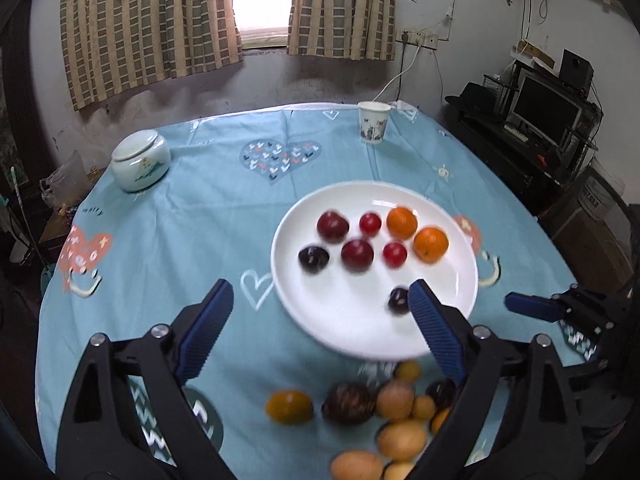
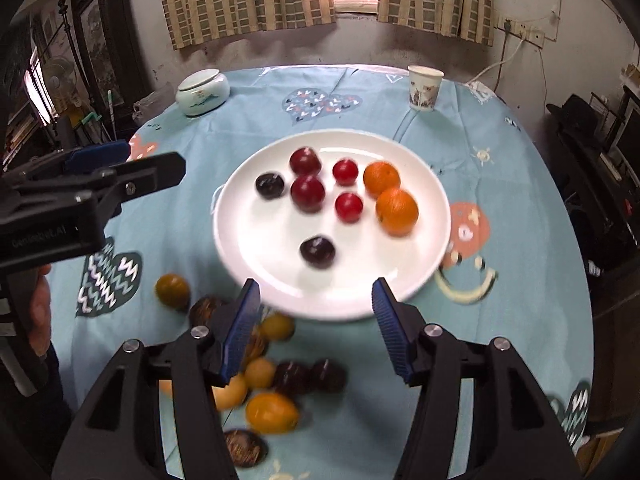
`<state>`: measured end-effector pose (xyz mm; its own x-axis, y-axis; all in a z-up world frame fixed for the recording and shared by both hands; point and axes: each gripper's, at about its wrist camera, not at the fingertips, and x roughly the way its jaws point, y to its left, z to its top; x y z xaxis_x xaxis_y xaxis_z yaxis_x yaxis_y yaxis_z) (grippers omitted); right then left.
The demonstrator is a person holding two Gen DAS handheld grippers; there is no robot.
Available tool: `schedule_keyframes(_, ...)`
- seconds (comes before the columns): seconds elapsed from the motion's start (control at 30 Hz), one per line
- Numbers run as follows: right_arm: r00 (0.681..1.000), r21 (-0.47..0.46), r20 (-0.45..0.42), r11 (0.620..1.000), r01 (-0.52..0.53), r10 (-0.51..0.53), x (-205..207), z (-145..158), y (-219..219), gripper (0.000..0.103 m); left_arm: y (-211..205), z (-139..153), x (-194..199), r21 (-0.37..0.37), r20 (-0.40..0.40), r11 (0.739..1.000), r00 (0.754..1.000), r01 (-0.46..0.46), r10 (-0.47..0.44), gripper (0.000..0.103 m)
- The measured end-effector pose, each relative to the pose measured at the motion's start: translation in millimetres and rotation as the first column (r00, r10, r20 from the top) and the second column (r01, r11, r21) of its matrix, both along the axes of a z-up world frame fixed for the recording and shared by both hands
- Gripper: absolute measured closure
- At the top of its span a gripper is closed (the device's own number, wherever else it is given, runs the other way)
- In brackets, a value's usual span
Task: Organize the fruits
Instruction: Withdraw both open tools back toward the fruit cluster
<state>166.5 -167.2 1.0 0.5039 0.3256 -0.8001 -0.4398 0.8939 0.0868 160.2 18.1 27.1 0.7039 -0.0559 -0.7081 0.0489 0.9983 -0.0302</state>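
- Left gripper [image 1: 320,300] spread wide, empty, hovering at the near-left rim of the white plate [image 1: 308,312].
- Right gripper [image 2: 316,300] also agape, empty, over the plate's near rim.
- On the plate: two oranges [image 2: 396,211], red and dark plums [image 2: 307,193].
- Just in front of the plate, on the blue tablecloth [image 1: 168,240]: loose fruit pile [image 1: 396,420].

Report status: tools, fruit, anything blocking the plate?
Left tool open, empty; right tool open, empty, both near plate front rim. Eight fruits plated, loose pile on cloth. Approach unobstructed.
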Motion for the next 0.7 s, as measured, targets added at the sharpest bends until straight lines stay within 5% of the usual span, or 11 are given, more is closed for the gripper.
schedule_keyframes(0.33,0.993,0.068,-0.112,0.997,-0.028,0.036,-106,-50,-12,0.042,21,-75,-113,0.028,-0.055,0.995,0.994,-0.092,0.094,0.01)
schedule_keyframes(0.7,0.99,0.012,-0.13,0.999,-0.047,0.048,-121,-67,3,0.041,21,-101,-136,0.045,-0.125,0.996,0.988,-0.08,0.085,0.01)
